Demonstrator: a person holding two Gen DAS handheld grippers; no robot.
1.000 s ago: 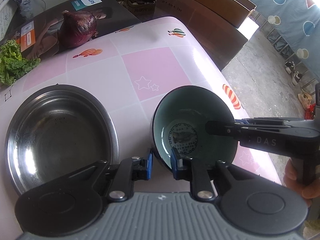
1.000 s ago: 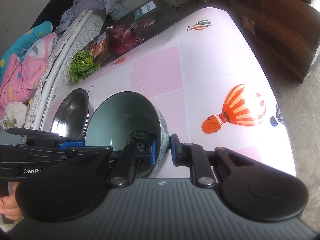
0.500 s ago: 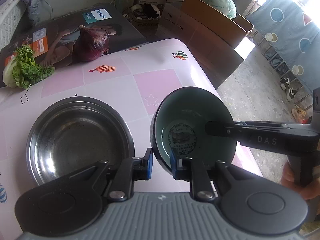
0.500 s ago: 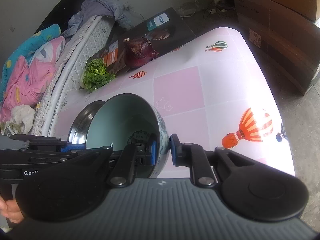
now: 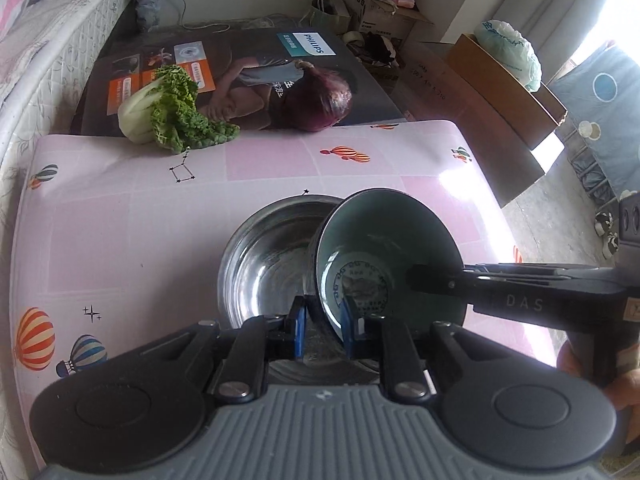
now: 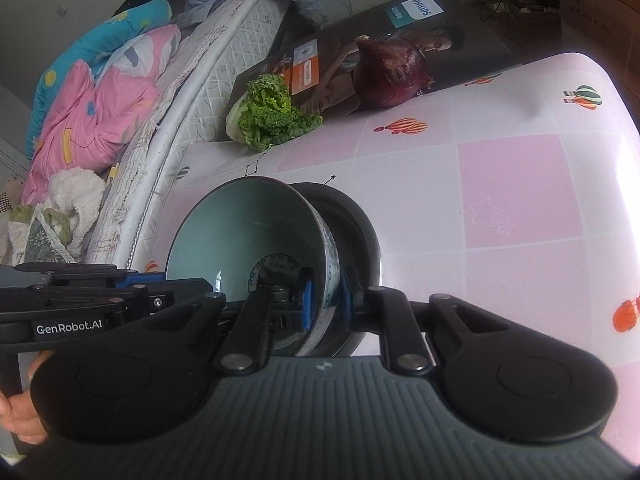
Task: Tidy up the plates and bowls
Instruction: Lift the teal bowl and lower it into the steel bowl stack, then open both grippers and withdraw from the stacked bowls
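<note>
Over the steel bowl [image 5: 264, 264], at 12 o'clock of both tongs, the ceramic bowl [image 5: 384, 248] has been carried across, left gripper [image 5: 322, 330] and right gripper [image 6: 323, 306] both pinching its rim; nesting looks imminent.

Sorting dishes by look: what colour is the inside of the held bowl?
Pale teal inside the bowl, with a dark round printed motif at the bottom; clearest in the right wrist view.
</note>
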